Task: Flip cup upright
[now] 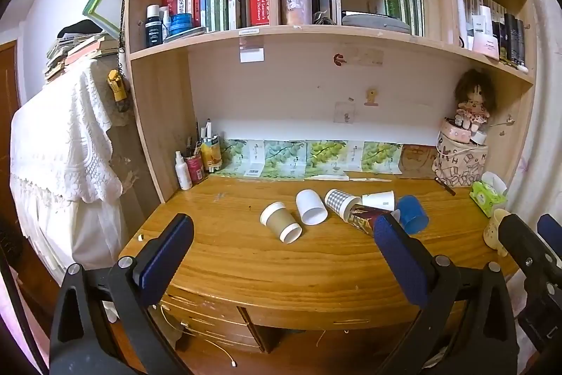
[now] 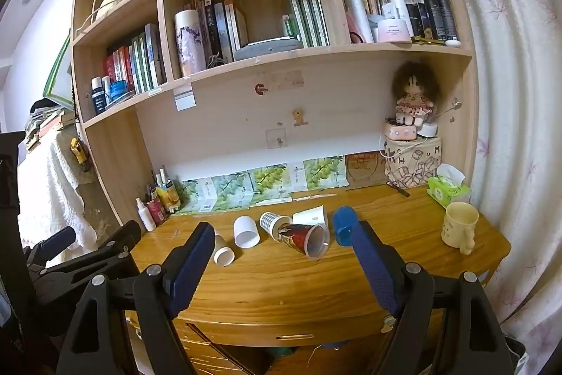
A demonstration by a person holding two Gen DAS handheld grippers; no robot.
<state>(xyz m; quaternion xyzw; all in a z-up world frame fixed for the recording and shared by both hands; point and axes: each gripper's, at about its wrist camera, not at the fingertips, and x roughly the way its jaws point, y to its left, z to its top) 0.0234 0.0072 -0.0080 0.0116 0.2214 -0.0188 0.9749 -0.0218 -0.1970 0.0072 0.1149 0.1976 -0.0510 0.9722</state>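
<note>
Several cups lie on their sides in a row on the wooden desk (image 1: 281,269): a brown paper cup (image 1: 281,221), a white cup (image 1: 310,207), a checked cup (image 1: 341,202), a red patterned cup (image 2: 302,238), a small white cup (image 1: 378,200) and a blue cup (image 1: 413,214). The same row shows in the right wrist view, with the white cup (image 2: 246,231) and blue cup (image 2: 344,226). My left gripper (image 1: 282,236) is open and empty, held above the desk's front edge. My right gripper (image 2: 282,239) is open and empty, also short of the cups.
A cream mug (image 2: 458,229) stands upright at the desk's right end, beside a green tissue pack (image 2: 448,188). Bottles and a pen pot (image 1: 196,160) stand at the back left. A patterned bag with a doll (image 1: 460,157) sits at the back right. Bookshelves rise above.
</note>
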